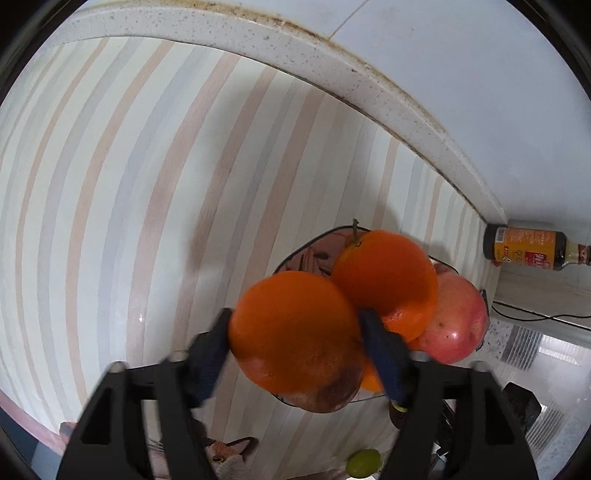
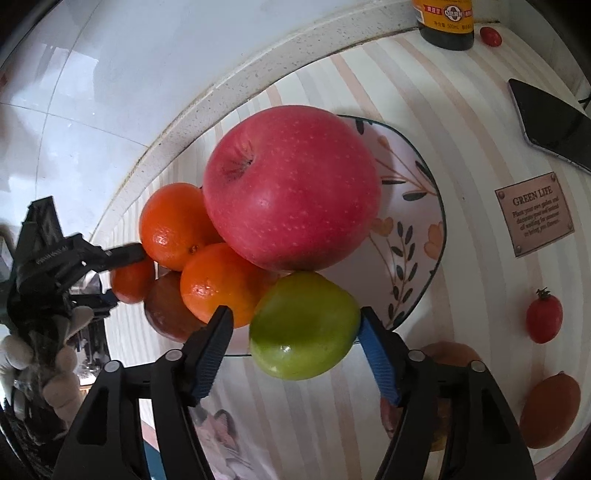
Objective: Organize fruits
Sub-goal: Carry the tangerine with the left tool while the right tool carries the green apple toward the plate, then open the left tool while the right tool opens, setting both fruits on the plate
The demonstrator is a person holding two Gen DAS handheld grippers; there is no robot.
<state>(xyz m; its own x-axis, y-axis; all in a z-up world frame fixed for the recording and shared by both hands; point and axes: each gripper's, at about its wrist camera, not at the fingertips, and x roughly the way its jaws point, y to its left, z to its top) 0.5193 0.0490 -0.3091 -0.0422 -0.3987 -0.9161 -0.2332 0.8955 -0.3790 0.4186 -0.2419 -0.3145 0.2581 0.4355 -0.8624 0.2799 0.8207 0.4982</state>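
Observation:
A flowered plate (image 2: 424,177) holds a pile of fruit: a big red apple (image 2: 291,192), two oranges (image 2: 173,225) (image 2: 218,284) and a dark brownish fruit (image 2: 166,314). My right gripper (image 2: 295,317) is open around a green apple (image 2: 303,328) at the plate's near rim, with a gap at the left finger. My left gripper (image 1: 295,317) straddles an orange (image 1: 295,328) at the pile's edge, its fingers close on both sides and the left one blurred. From the right wrist that gripper (image 2: 118,275) shows at the left with the small orange (image 2: 133,280) between its fingers.
A sauce bottle (image 2: 447,22) stands by the speckled counter ledge (image 2: 229,85). A dark phone (image 2: 550,125), two cherry tomatoes (image 2: 545,315) (image 2: 490,36) and an orange fruit (image 2: 550,410) lie right of the plate. A small green fruit (image 1: 364,461) lies nearer. A gloved hand (image 2: 55,369) is at the left.

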